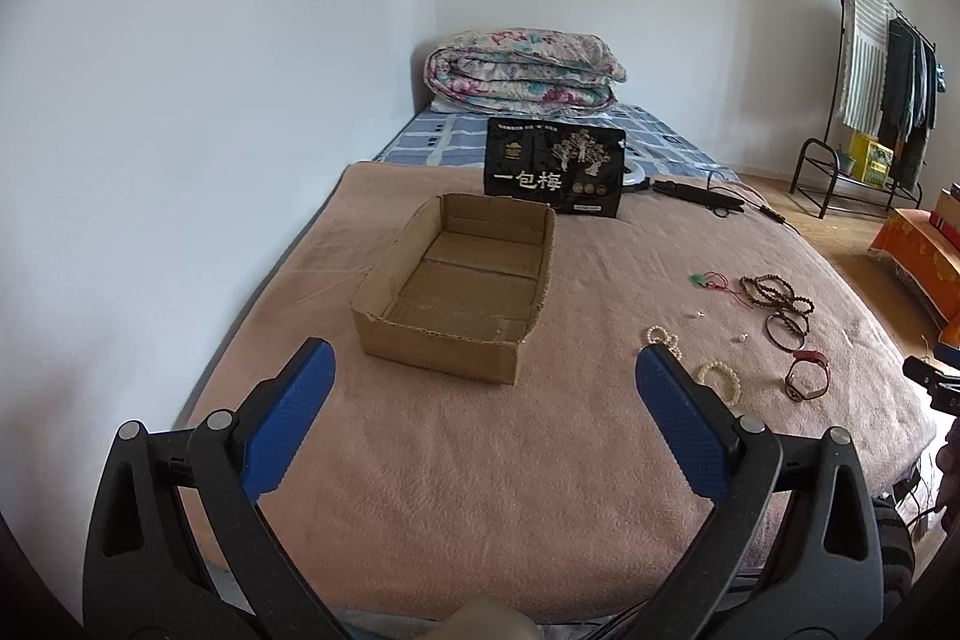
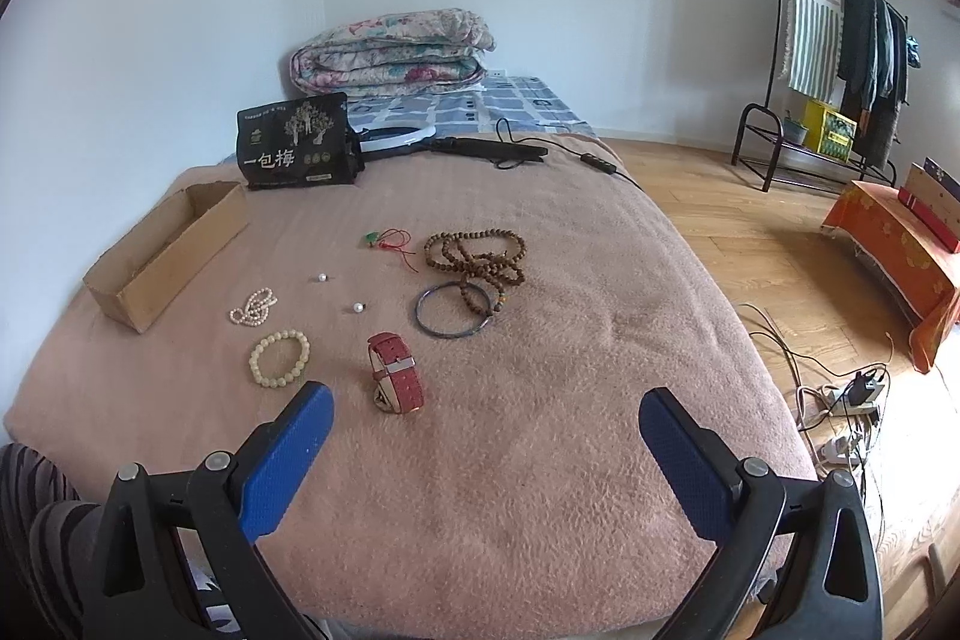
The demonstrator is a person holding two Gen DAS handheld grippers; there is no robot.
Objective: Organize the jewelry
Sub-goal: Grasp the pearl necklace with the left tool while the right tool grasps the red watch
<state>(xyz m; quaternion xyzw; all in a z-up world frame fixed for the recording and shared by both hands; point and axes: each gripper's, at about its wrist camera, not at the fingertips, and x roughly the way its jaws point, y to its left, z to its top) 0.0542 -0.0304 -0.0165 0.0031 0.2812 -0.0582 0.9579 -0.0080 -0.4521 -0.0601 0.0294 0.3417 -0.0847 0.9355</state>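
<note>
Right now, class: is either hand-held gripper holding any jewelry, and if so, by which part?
Nothing is held. The left hand-held gripper and the right hand-held gripper are both open and empty above the pink blanket.

From my feed I saw a folded floral quilt [image 2: 393, 52] at the bed's far end, a black snack bag [image 2: 295, 142] standing before it, a clothes rack [image 2: 840, 40] by the wall, and power strips [image 2: 849, 418] on the wooden floor [image 2: 750, 244].

home bedrm, bed [image 2: 540, 280], folded quilt [image 2: 393, 52], clothes rack w/ garments [image 2: 840, 40]
</note>
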